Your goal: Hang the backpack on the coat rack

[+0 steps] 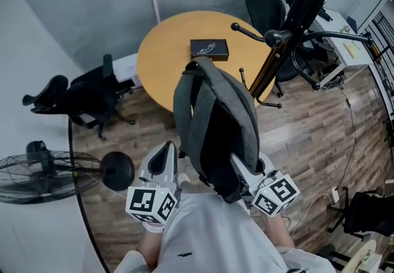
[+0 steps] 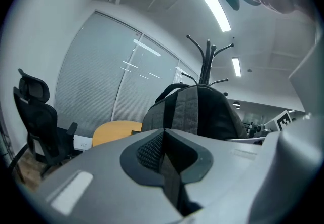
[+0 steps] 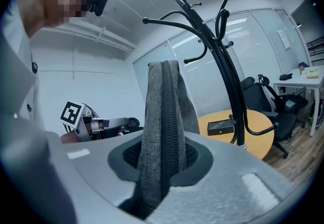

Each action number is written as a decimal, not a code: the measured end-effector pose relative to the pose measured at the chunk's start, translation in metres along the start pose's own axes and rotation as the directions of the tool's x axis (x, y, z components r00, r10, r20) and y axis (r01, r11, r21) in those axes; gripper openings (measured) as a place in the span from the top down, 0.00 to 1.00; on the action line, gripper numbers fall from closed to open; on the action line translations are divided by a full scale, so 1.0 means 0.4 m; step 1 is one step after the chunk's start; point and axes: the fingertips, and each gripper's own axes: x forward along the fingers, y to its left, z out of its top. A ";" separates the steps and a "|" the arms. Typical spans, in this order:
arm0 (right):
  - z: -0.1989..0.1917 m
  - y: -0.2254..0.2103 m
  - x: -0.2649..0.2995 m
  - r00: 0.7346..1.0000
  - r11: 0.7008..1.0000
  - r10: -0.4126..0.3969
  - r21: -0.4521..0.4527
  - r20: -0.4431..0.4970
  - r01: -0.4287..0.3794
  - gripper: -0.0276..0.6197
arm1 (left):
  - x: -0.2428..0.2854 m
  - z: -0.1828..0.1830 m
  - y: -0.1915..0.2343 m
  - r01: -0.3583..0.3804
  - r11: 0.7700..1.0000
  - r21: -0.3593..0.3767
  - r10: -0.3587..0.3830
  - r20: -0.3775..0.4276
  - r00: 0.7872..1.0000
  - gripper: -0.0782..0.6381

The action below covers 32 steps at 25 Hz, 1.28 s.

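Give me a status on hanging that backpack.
Done: the backpack is up off the floor, held upright. In hand: the right hand-held gripper clamps its grey strap, and the left hand-held gripper looks closed on a thin dark strap. Left: the coat rack stands just ahead with bare hooks; the backpack is not yet on one.

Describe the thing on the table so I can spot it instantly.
Find the round wooden table beyond the grey backpack, beside the black coat rack. Near its middle lies a flat black rectangular box, the only thing showing on the tabletop.
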 end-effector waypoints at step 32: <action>0.083 0.025 0.183 0.966 0.982 -0.175 0.103 0.192 0.158 0.83 | 0.116 0.059 0.160 0.183 0.983 -0.018 -0.184 -0.039 0.982 0.87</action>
